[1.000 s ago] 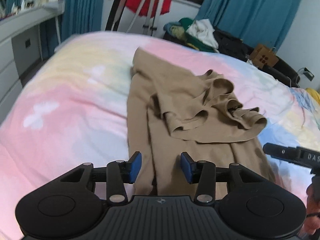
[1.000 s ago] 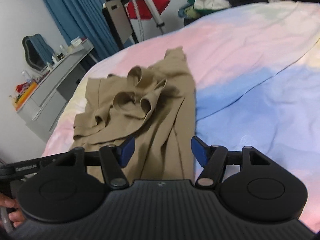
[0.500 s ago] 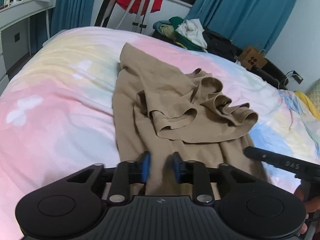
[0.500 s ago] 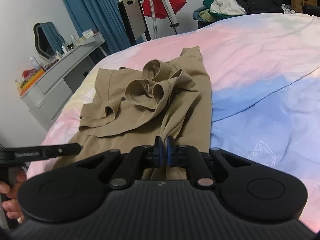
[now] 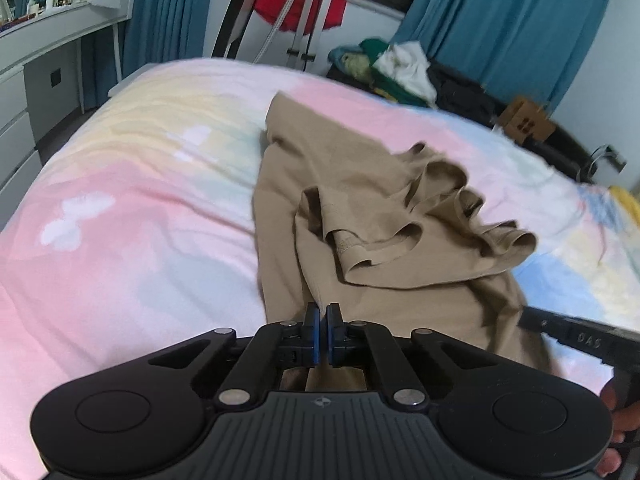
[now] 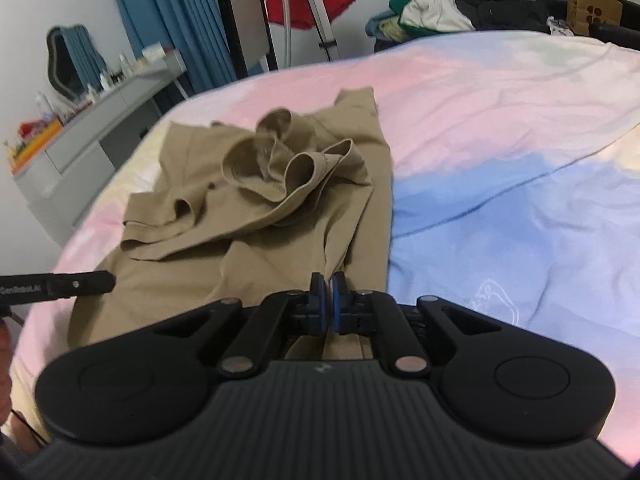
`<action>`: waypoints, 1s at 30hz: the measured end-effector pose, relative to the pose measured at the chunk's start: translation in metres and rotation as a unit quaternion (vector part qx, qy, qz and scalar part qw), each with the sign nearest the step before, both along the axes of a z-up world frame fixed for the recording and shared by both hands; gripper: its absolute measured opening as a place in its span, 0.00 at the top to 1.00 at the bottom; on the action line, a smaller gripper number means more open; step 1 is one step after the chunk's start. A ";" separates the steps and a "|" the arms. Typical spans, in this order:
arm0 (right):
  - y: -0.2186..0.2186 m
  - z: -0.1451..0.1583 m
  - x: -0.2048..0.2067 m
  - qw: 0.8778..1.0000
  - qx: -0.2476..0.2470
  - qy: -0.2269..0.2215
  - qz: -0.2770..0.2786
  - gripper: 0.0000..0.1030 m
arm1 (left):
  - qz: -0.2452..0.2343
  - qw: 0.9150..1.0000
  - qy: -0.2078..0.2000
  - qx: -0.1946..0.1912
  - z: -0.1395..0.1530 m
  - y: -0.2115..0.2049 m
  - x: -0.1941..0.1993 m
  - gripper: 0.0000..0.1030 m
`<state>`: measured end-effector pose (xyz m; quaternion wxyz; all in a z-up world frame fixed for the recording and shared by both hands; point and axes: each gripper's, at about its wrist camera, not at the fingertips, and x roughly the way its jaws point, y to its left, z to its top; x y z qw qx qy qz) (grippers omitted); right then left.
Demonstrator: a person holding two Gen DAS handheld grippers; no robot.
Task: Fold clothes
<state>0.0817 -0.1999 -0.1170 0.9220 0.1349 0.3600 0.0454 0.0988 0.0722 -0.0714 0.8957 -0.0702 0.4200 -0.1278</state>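
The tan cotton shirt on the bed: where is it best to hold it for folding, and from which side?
Grip the flat near hem of the tan cotton shirt, coming from the near bed edge; the far part is bunched, and both grippers pinch there.

Soft, even indoor light falls from overhead, moderately bright and cool. The pastel bed (image 5: 132,216) shows no glare. Shadows are faint: shallow dark pockets sit inside the folds of the tan garment (image 5: 384,216). Both views are slightly blurred, most in the far background around the blue curtains (image 5: 508,20) and the clothes pile (image 6: 432,8). Fisheye distortion bows the bed's edges and the grey dresser (image 6: 100,136), and the corners darken. The black tool bodies close to the lens look soft.
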 end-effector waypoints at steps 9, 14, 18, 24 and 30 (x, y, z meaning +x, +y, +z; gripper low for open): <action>-0.008 -0.001 0.001 0.999 0.036 0.011 -0.006 0.91 | 0.015 0.999 -0.002 -0.044 0.013 0.008 -0.013 0.91; -0.018 0.005 -0.004 0.997 0.070 0.009 -0.022 0.90 | 0.007 0.989 0.007 -0.147 0.028 0.018 -0.054 0.66; -0.028 0.021 -0.020 0.993 0.109 -0.021 -0.045 0.90 | 0.001 0.976 0.031 -0.217 0.027 0.013 -0.080 0.50; -0.041 0.019 -0.034 0.963 0.269 0.013 -0.022 0.76 | 0.031 0.951 0.105 -0.289 -0.007 0.000 -0.077 0.34; -0.010 -0.002 -0.034 0.940 0.327 0.089 0.026 0.54 | 0.124 0.931 0.138 -0.313 -0.041 0.014 -0.062 0.36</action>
